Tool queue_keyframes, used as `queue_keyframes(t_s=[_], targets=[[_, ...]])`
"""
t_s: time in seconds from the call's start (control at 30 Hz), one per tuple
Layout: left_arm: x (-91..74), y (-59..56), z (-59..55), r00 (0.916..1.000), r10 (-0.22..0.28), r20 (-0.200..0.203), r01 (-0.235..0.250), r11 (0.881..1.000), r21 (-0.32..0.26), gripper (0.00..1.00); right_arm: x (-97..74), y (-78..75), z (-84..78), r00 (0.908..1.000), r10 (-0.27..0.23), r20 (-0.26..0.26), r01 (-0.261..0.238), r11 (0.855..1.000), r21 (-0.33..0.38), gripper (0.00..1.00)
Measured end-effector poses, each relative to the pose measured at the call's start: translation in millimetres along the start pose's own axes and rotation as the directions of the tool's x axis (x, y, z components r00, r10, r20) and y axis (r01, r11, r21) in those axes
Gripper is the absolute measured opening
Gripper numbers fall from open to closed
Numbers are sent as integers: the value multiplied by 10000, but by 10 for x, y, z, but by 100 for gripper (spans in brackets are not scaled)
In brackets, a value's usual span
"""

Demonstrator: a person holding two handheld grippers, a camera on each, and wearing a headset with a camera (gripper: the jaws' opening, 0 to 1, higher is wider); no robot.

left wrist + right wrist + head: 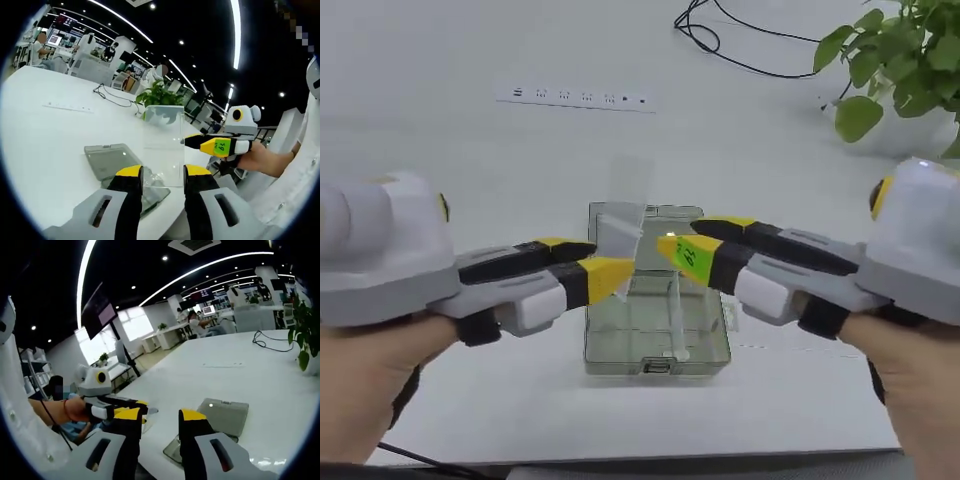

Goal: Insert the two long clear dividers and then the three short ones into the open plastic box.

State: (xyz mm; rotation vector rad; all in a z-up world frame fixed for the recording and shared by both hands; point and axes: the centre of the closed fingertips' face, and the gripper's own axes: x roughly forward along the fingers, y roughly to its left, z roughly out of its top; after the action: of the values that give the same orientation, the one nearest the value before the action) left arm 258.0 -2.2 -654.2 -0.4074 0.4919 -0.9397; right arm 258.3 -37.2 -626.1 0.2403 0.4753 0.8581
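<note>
Holding a clear divider (162, 145) upright between its two jaws, the left gripper (162, 172) has the sheet by its two side edges. In the head view this gripper (600, 262) comes in from the left, and the divider (625, 205) is up in the air above the box (655, 345).

The right gripper (160, 415) has its jaws apart, with nothing between them. In the head view it (680, 238) comes in from the right and points at the left gripper. Its tips are just beside the divider. I cannot tell if they touch it.

The box sits open on the white bench (470, 400), under both grippers. Its lid (665, 215) lies flat behind it. A long clear strip (675, 318) stands inside the box, nearer its right side.

Farther back on the bench lies a white power strip (575, 97). A black cable (740, 45) runs behind it. A green plant (900, 60) stands at the far right.
</note>
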Motion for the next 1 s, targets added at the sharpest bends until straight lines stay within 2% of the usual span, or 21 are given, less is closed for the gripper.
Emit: queue_keyframes(t_s=[0.17,0.3,0.47,0.6,0.67,0.7,0.73,0.77,0.8,0.83,0.87,1.0], targets=[[49,-37,-19,9997,78,-236,-66,9987,513,30,99,52,-38,10000,62,-71,-59,9992,389,25],[75,-61,-34,9992,104,-395,-69,9961,885,30,154,38,-75,9998,-75,-206,88,9981,613,21],[81,-61,-37,9987,149,-491,-94,9939,1101,30,179,38,-78,9997,-147,-214,166,9958,905,17],[85,-38,-35,9983,245,-524,-177,9917,1273,30,193,58,-103,9995,-164,-272,200,9904,1370,9],[94,-32,-41,9981,278,-546,-209,9922,1232,30,194,48,-102,9991,-330,-260,366,9874,1540,8],[103,-33,-43,9981,318,-521,-251,9918,1252,30,192,16,-106,9980,-569,-261,605,9837,1694,8],[103,-22,-56,9976,395,-573,-318,9910,1299,27,190,-8,-114,9969,-734,-296,775,9813,1760,7],[100,22,-57,9965,603,-574,-523,9898,1326,23,190,-4,-117,9975,-636,-322,679,9849,1594,6],[101,39,-44,9972,591,-453,-527,9900,1310,20,188,-10,-108,9973,-684,-261,722,9788,1915,6],[104,55,-30,9974,619,-361,-577,9924,1087,18,192,-3,-110,9975,-653,-280,695,9789,1924,6],[103,55,-30,9976,596,-365,-561,9945,881,19,196,-5,-117,9972,-664,-335,717,9786,1930,6],[111,21,-33,9983,439,-383,-391,9924,1164,24,214,0,-127,9970,-650,-411,717,9789,1916,6]])
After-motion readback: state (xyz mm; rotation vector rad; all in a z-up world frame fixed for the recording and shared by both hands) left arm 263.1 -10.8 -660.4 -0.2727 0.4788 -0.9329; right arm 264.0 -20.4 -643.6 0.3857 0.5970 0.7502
